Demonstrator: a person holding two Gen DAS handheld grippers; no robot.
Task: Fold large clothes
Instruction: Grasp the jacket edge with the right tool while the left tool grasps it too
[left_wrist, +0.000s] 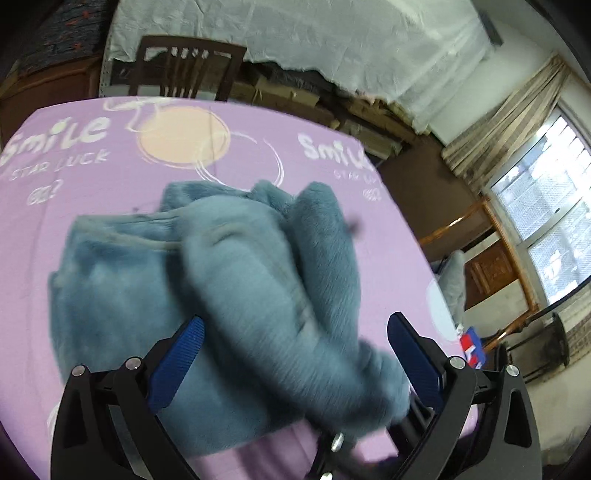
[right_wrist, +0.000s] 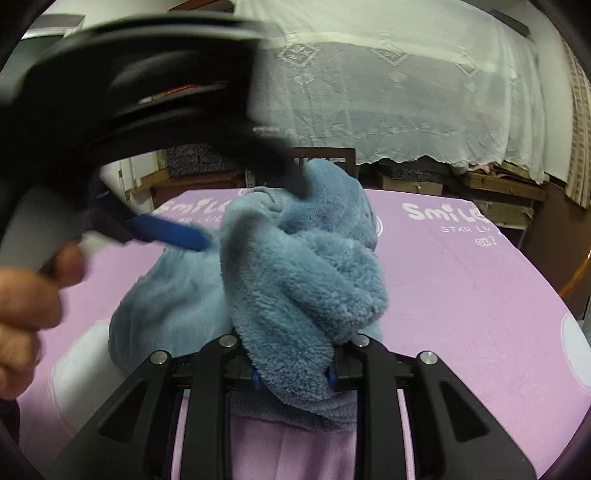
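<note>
One blue fleece garment lay bunched at the centre of the lilac sheet, which filled the middle of both views. In the left wrist view a thick roll of that fleece ran on a slant from the upper middle of the frame down to the lower right, passing between the two blue pads of the left gripper. The jaws stood wide apart with the cloth lying loose between them, so this gripper was released, not pinching.

In the right wrist view the right gripper sat at the bottom centre with a thick fold of fleece rising straight up from between its jaws; they were closed in on the cloth, so it was clenched on the garment. The left gripper appeared there too, blurred in the upper left, with the person's hand at the left edge.

The long axis of the bundle ran away from both grippers toward the top of each frame, and the right gripper, already holding it, seemed the nearer. The next fold likely depended on the left one closing on the roll between its pads.

Counted: one garment, two grippers, one wooden chair at the top of the left wrist view
</note>
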